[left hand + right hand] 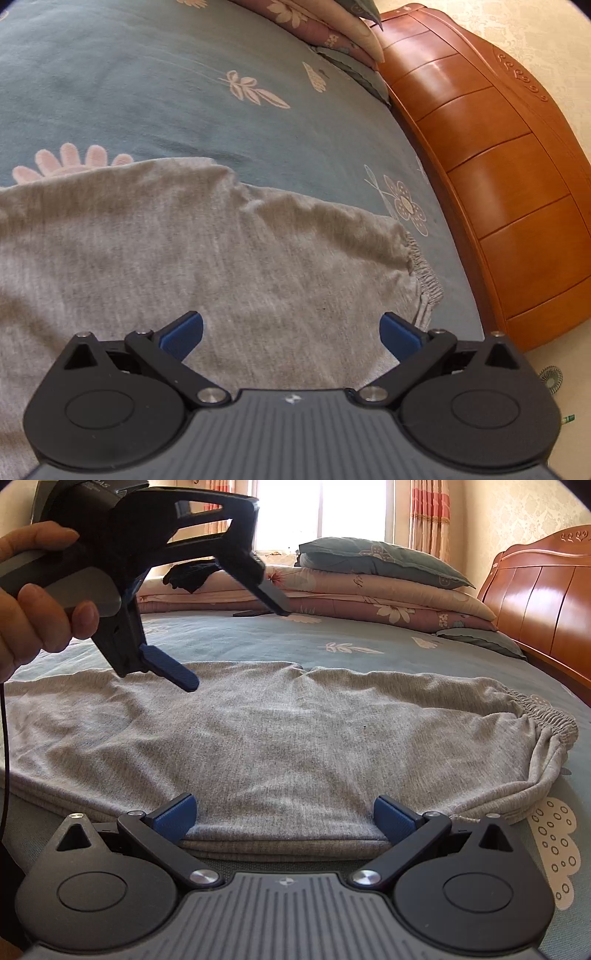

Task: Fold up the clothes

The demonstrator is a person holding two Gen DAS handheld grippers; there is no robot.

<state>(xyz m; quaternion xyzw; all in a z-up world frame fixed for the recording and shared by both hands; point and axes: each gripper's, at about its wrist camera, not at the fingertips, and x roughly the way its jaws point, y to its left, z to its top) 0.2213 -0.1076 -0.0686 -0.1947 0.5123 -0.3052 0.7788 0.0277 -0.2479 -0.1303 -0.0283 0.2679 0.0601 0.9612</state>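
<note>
A pair of grey sweatpants lies folded lengthwise across the blue-green floral bedsheet, its elastic waistband toward the wooden headboard. The right hand-held gripper sits low at the near folded edge, fingers spread wide and pinching nothing. The left hand-held gripper, gripped by a person's hand, hovers above the fabric, likewise spread.

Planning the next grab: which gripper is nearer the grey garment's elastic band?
Right, probably. The right gripper sits low at the garment's near edge, band off to its right; the left gripper hovers above the far side.
</note>
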